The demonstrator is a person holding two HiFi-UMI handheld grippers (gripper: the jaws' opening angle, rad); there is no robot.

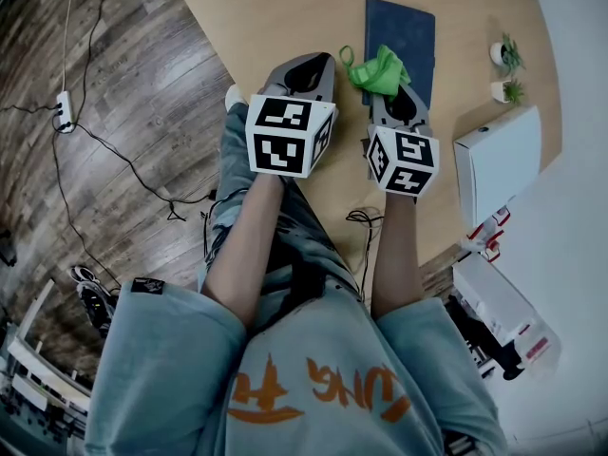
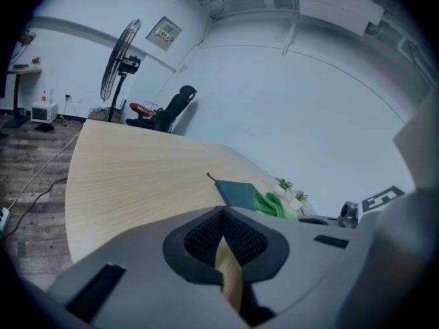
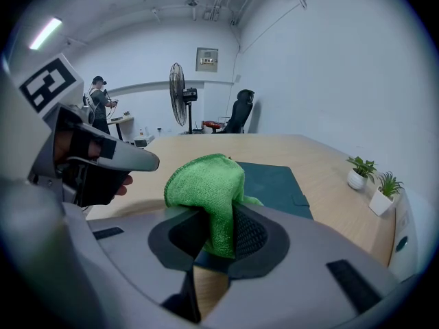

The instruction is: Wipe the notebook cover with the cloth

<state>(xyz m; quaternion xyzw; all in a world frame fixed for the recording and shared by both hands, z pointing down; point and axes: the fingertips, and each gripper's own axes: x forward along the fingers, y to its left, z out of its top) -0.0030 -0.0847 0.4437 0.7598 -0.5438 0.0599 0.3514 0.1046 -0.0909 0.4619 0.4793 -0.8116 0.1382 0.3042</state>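
A dark blue notebook (image 1: pixel 404 34) lies flat on the wooden table (image 1: pixel 275 17), also seen in the left gripper view (image 2: pixel 240 192) and the right gripper view (image 3: pixel 274 184). My right gripper (image 1: pixel 399 103) (image 3: pixel 216 232) is shut on a bunched green cloth (image 1: pixel 378 69) (image 3: pixel 206 190), held just above the notebook's near edge. The cloth (image 2: pixel 274 205) covers that near corner. My left gripper (image 1: pixel 304 72) (image 2: pixel 223 214) hovers over bare table left of the notebook, shut with nothing in it; it shows beside the cloth (image 3: pixel 96 160).
Two small potted plants (image 1: pixel 508 60) (image 3: pixel 360 172) and a white box (image 1: pixel 499 160) stand right of the notebook. Cables and a power strip (image 1: pixel 63 110) lie on the floor left. A fan (image 3: pixel 178 101), chair (image 3: pixel 240 112) and person (image 3: pixel 101 101) are beyond the table.
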